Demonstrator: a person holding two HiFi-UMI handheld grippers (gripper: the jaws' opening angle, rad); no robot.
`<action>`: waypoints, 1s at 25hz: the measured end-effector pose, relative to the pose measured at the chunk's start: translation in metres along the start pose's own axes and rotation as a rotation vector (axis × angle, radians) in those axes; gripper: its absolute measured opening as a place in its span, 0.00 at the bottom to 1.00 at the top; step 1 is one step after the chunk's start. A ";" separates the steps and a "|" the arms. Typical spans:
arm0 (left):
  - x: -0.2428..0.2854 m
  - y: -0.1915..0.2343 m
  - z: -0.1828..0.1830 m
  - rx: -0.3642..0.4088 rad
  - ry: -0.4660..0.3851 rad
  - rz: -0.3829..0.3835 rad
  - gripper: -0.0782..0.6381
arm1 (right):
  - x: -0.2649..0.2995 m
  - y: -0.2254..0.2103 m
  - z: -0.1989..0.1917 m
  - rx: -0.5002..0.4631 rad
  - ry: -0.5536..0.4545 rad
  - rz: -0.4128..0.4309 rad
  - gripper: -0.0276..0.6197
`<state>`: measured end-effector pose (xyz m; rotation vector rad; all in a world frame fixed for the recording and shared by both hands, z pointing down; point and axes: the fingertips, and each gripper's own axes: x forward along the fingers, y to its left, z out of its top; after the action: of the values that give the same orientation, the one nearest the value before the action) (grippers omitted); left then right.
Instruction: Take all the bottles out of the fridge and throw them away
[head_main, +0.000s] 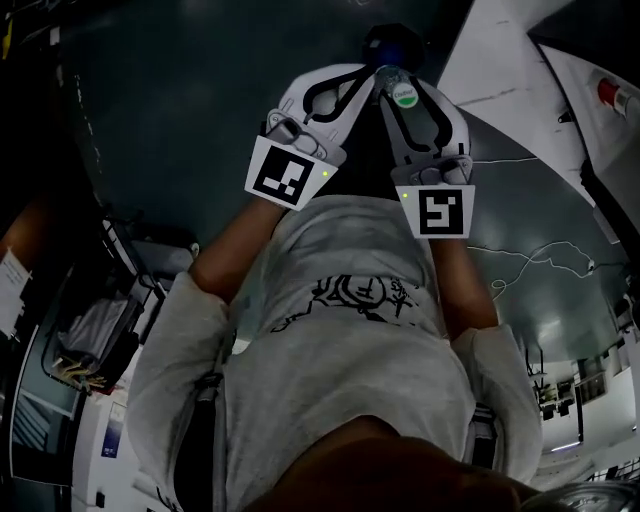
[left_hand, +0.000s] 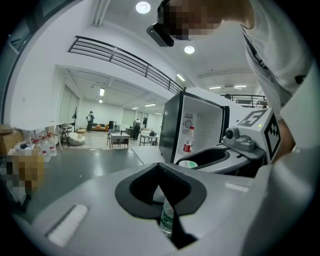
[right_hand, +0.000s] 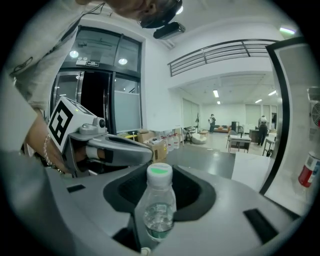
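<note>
My right gripper is shut on a clear water bottle with a white cap and a green label. The bottle stands upright between the jaws and also shows in the head view. My left gripper is shut on a second clear bottle with a green label, which shows only low in the slit between its jaws. In the head view the left gripper and the right gripper are close together in front of my chest. The fridge stands open, with a red-labelled bottle in its door.
A dark round thing sits on the grey floor just beyond the jaw tips. The white fridge door is at the upper right, with cables on the floor beside it. Boxes and jugs stand by the far wall.
</note>
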<state>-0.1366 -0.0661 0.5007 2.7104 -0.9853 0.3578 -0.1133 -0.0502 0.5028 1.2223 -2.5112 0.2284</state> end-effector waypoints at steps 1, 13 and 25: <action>0.002 0.000 -0.010 -0.002 0.007 -0.003 0.12 | 0.002 0.002 -0.010 0.005 0.007 -0.003 0.28; 0.031 -0.011 -0.137 0.010 0.067 -0.044 0.12 | 0.028 0.014 -0.146 -0.020 0.084 -0.006 0.28; 0.059 -0.001 -0.233 -0.023 0.097 -0.035 0.12 | 0.071 0.012 -0.256 -0.051 0.163 -0.013 0.28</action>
<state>-0.1265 -0.0299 0.7382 2.6587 -0.9087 0.4645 -0.1050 -0.0214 0.7667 1.1512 -2.3541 0.2487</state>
